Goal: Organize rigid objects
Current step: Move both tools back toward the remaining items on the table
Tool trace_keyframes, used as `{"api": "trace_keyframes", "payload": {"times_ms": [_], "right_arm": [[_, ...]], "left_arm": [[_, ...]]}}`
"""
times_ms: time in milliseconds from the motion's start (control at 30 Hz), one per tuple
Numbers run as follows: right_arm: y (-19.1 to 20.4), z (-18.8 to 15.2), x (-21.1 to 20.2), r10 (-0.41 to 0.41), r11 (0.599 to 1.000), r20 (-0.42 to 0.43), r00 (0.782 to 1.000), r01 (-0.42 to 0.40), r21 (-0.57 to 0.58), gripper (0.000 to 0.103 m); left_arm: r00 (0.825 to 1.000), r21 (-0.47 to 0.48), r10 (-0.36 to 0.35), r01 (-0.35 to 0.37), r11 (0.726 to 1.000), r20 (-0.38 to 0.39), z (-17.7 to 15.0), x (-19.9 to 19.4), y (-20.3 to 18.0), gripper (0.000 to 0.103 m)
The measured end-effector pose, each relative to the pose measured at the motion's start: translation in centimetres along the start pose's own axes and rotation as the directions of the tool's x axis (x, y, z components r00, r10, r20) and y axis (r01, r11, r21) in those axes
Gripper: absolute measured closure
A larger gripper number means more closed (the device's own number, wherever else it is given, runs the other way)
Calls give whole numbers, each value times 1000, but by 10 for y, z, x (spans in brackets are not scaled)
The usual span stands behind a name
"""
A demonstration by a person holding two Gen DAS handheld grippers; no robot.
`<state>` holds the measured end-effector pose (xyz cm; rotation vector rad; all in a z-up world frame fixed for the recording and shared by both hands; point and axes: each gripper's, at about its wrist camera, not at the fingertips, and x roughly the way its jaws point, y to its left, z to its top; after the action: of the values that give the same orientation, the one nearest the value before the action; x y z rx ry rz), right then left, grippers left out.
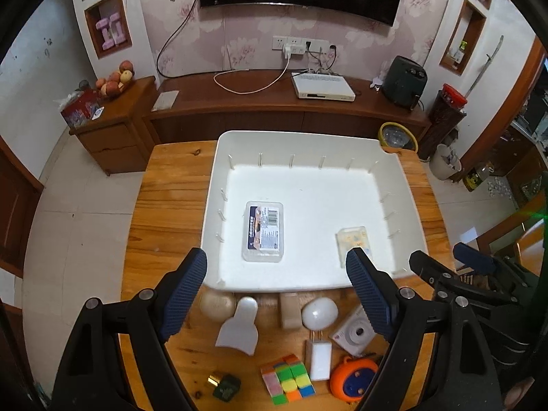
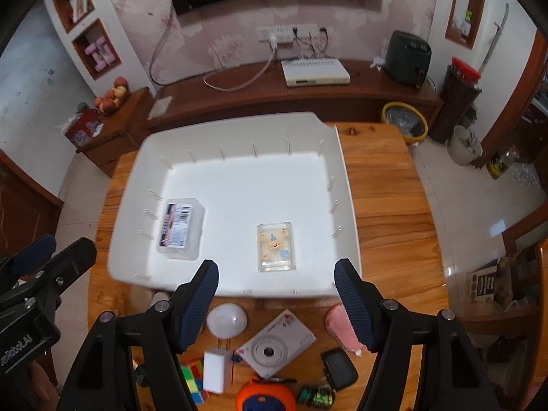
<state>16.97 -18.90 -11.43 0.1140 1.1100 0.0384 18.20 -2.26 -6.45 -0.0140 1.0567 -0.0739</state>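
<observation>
Both grippers, left and right, hang open and empty above the table's near edge. Two clear boxes already lie in the white tray. The toy camera looks the likeliest next pick; the person would do well to straddle its short sides squarely.

A white tray sits on an orange-brown wooden table; the puzzle cube shows pink, green, yellow, orange and blue squares.
</observation>
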Motion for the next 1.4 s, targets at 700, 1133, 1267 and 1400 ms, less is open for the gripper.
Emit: {"api": "trace_keyframes", "payload": {"times_ms": [700, 1133, 1267, 1400], "right_arm": [[14, -92, -111, 98, 981, 179, 979, -65, -184, 32], [57, -152, -86, 153, 955, 111, 982, -118, -274, 32], [66, -165, -64, 134, 955, 75, 988, -109, -277, 32], [73, -175, -41, 97, 965, 47, 994, -83, -249, 32]], "left_arm": [[992, -59, 83, -78, 995, 95, -79, -112, 28, 17], [989, -110, 140, -145, 983, -50, -131, -81, 75, 17], [987, -46, 84, -91, 995, -134, -147, -48, 86, 17], [980, 38, 55, -49, 998, -193, -166, -16, 90, 17]]}}
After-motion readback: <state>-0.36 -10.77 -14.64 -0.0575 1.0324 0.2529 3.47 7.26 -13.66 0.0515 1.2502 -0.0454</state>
